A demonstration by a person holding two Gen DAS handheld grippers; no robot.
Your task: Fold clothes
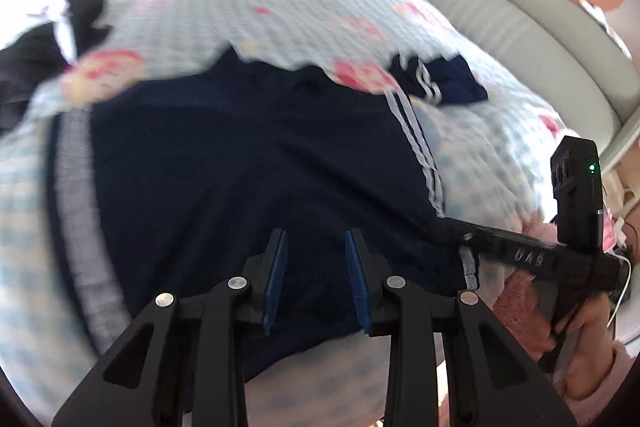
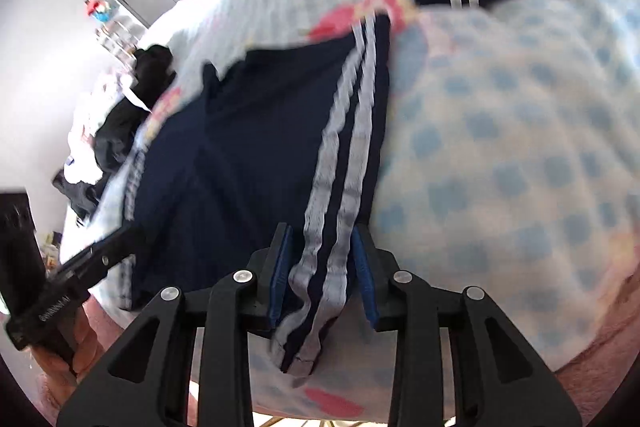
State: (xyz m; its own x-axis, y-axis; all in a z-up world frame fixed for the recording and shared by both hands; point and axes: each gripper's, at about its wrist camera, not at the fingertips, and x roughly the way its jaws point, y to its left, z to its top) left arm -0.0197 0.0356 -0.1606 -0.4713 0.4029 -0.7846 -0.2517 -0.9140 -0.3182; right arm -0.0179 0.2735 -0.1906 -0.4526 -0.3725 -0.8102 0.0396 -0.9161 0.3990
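Your left tool [image 1: 316, 247] hangs over the near part of the navy shorts [image 1: 248, 163], its blue-padded fingers [image 1: 276, 275] spread apart with dark cloth showing between them; whether the pads touch the fabric you cannot tell from this view. The shorts lie spread on the bed [image 1: 224, 3], on a blue-and-white checked cover with pink flower prints, their grey-banded edge to the left and two white side stripes [image 1: 416, 143] running down the right edge. Your right tool [image 2: 322, 247] sits at that striped edge: the white stripes [image 2: 340, 163] pass between its parted fingers [image 2: 282, 267], and the hem bunches up just below the pads, which are not pressed together on it. A second navy garment with white stripes [image 1: 436, 79] lies crumpled farther up the bed, apart from the shorts. A heap of black and white clothes [image 2: 116, 123] rests at the far left side of the bed. In the left view, your hand [image 1: 584, 347] in a pink sleeve grips the right tool's handle.
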